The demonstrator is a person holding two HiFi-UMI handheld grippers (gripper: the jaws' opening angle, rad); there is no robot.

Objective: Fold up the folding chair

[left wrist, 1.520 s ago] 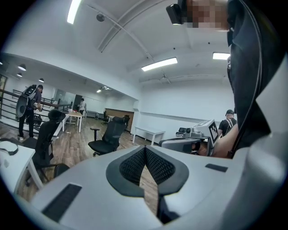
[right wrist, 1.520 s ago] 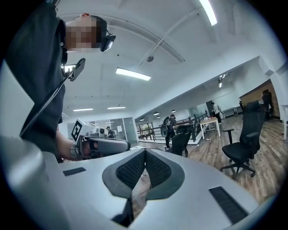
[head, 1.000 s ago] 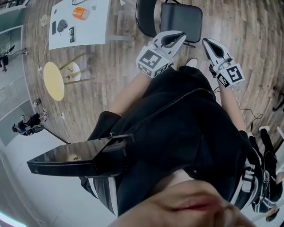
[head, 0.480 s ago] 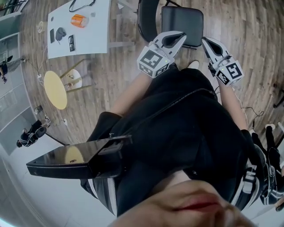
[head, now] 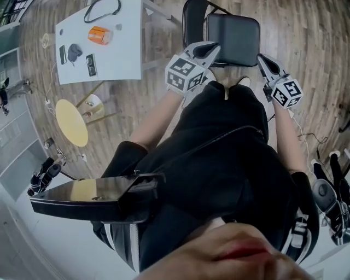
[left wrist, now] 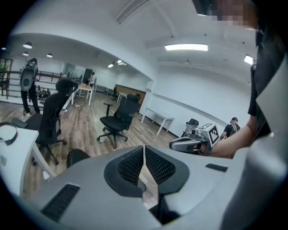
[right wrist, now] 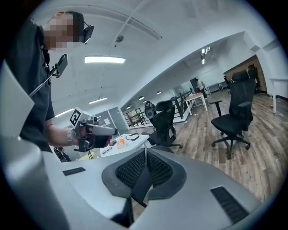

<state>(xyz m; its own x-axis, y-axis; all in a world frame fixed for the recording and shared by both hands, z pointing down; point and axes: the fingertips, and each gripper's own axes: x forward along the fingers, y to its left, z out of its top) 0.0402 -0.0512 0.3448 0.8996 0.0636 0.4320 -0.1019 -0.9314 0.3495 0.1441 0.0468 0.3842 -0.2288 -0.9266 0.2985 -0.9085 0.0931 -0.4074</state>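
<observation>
Black chair (head: 232, 35) stood at twelve o'clock, seat between left gripper (head: 212, 48) and right gripper (head: 262, 59), equally near; both jaws pressed together, empty.

Head view steeply down over torso (head: 219, 164); gripper views level along own jaws (right one apparently shares white table (head: 123, 54)).

the wooden floor (head: 306, 33) was made of brown planks. a black folding chair (head: 232, 38) stood open on it. a white table (head: 128, 54) stood on the floor near the chair. on the table lay an orange thing (head: 100, 34), a black looped cord (head: 102, 8) at the far edge, and a few small dark things (head: 90, 64). a round yellow stool (head: 71, 121) stood on the floor just beside the table. a thin wire (head: 311, 135) lay on the floor at the right.
</observation>
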